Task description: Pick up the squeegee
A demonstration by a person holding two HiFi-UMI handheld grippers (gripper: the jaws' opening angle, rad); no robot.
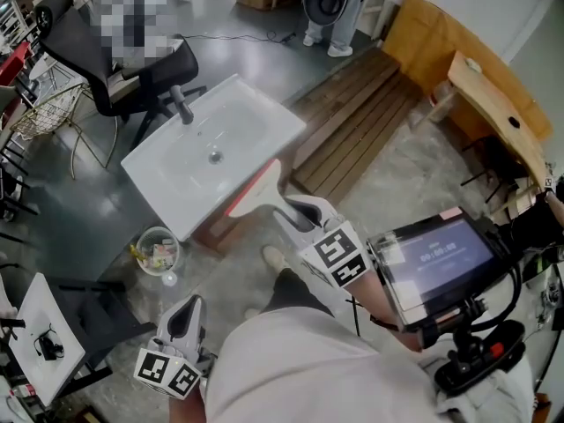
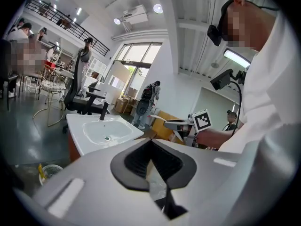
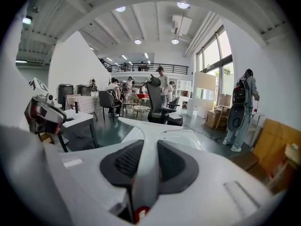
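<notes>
The squeegee (image 1: 256, 190) has a white handle and a wide blade with a red edge. My right gripper (image 1: 298, 214) is shut on its handle and holds it in the air over the front corner of the white sink (image 1: 256, 104). In the right gripper view the handle (image 3: 146, 166) runs out between the black pads (image 3: 128, 160) to the crossbar (image 3: 150, 126). My left gripper (image 1: 182, 317) hangs low at my left side, its jaws shut with nothing between them (image 2: 151, 144). The left gripper view also catches the squeegee (image 2: 158, 118) and the right gripper's marker cube (image 2: 202, 120).
A black tap (image 1: 183, 106) stands at the sink's back. On the floor are a small bin with rubbish (image 1: 157, 250), a wooden pallet (image 1: 357, 122) and a black office chair (image 1: 132, 64). A person (image 1: 333, 7) stands at the back; a wooden table (image 1: 493, 104) is at right.
</notes>
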